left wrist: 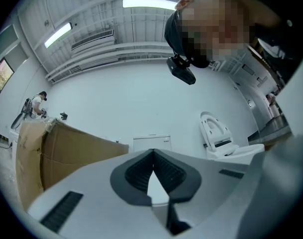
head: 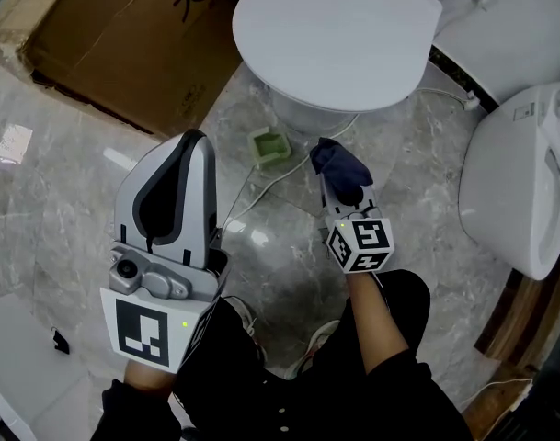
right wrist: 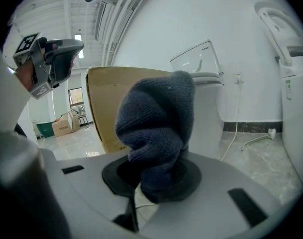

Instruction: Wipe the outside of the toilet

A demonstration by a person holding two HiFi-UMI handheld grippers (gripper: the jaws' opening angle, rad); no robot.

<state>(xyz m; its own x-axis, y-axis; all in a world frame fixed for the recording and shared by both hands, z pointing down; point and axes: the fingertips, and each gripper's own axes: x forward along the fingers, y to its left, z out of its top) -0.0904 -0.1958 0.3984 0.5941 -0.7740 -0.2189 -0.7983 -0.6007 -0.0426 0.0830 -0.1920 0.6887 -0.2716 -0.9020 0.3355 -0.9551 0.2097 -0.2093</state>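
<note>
Our right gripper [head: 346,191] is clamped on a dark blue cloth [head: 339,162], which bunches up out of its closed jaws and points toward the far side of the scene. Just beyond the cloth stands the white toilet [head: 335,35], far and centre, with its lid down; we cannot tell whether the cloth touches its base. Our left gripper [head: 189,150] is held up nearer to us on the left, its jaws pressed together at the tips with nothing between them. A small green container [head: 269,146] sits on the grey marble floor [head: 59,200] between the two grippers, near the toilet's base. A cardboard box [head: 123,44] lies at far left, and a second white toilet [head: 519,182] stands at right.
</note>
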